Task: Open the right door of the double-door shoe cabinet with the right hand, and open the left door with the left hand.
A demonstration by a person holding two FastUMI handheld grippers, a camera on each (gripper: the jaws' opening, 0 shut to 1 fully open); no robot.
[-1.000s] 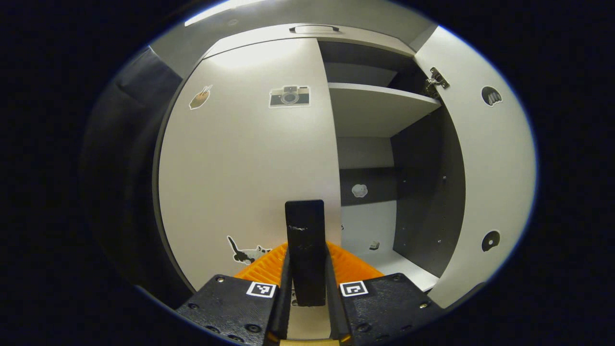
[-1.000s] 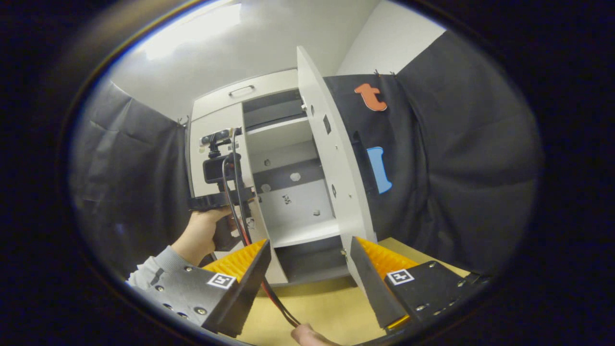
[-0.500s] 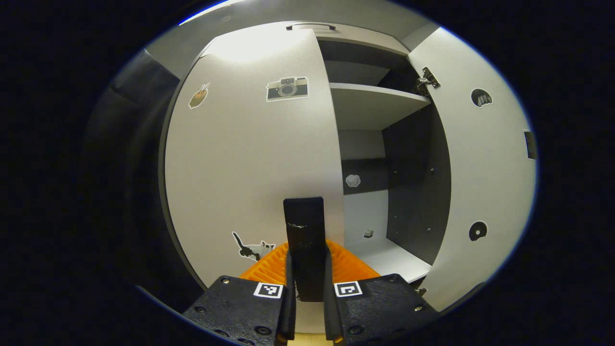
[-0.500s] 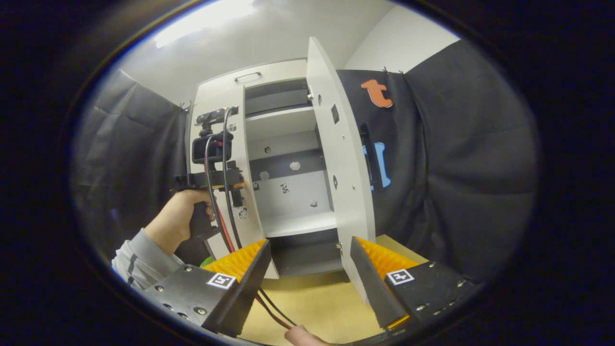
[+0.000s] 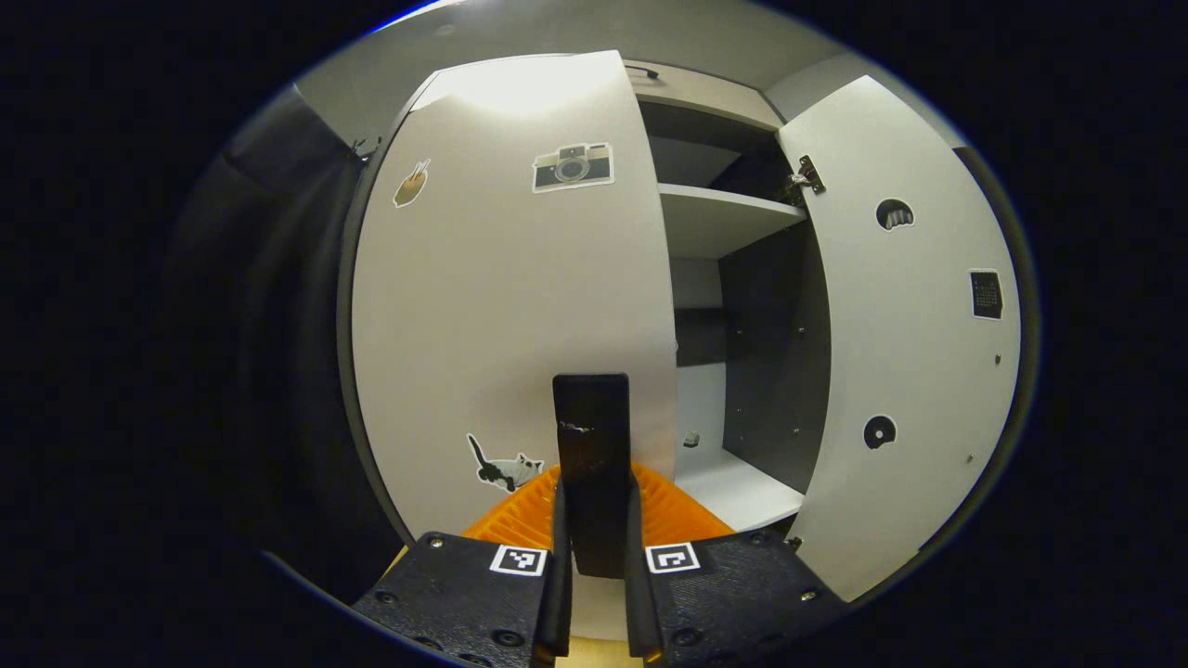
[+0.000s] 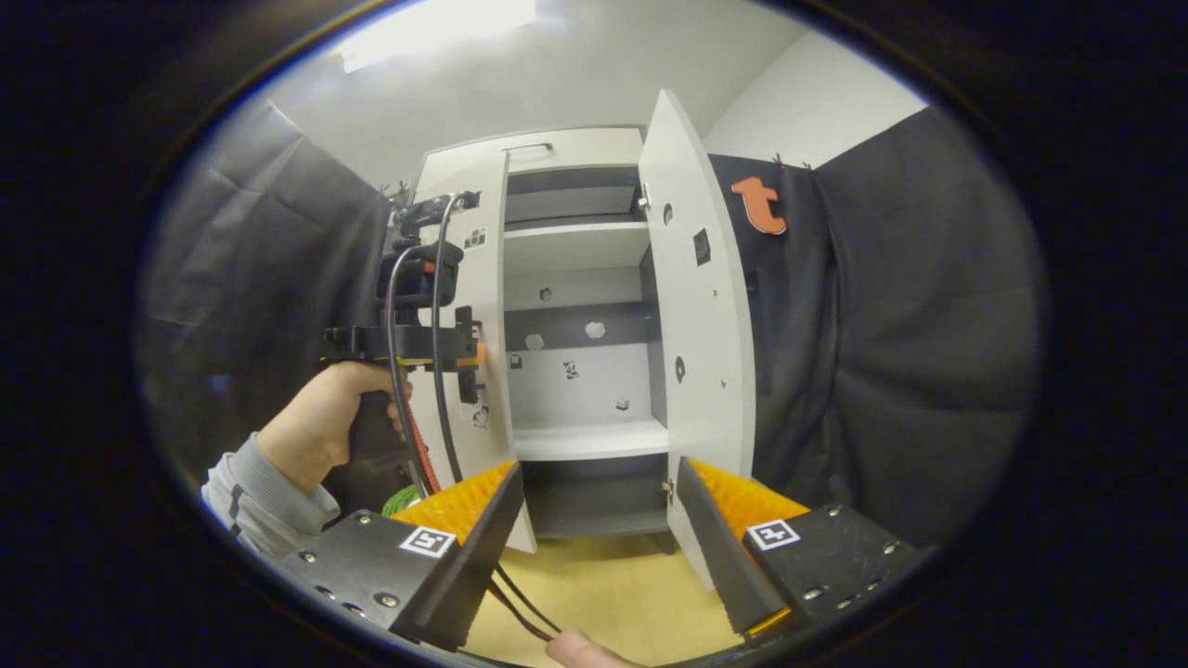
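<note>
The left gripper (image 5: 594, 506) is closing its two ribbed fingers on a flat black handle (image 5: 590, 417), a narrow upright bar with square corners that is standing on the free edge of the left door (image 5: 510, 306). In the right gripper view this same gripper (image 6: 473, 357) is showing at the door's edge, and a hand (image 6: 320, 422) in a grey ribbed sleeve (image 6: 251, 496) is holding its grip, with cables (image 6: 436, 390) hanging down from it. The right gripper (image 6: 599, 547) is standing wide apart and is holding nothing; it is hanging well away from the cabinet, above a pale wooden surface (image 6: 603, 594). Both doors are smooth, matt, light panels. The left door (image 6: 487, 278) is standing partly open and is carrying a camera sticker (image 5: 573, 167) and a cat sticker (image 5: 504, 468). The right door (image 6: 696, 353) is standing fully open, with its inner face turned to the room. Between them a light shelf (image 5: 724, 218) and a dark side wall are showing. The handle's lower end is hiding between the fingers, and the small stickers deep in the cabinet are too small to read. At the bottom of the right gripper view a fingertip (image 6: 575, 647) is being cut off by the edge. Compared with one second ago, the left door is swinging farther out and is covering more of the inside, while the right gripper is staying open.
</note>
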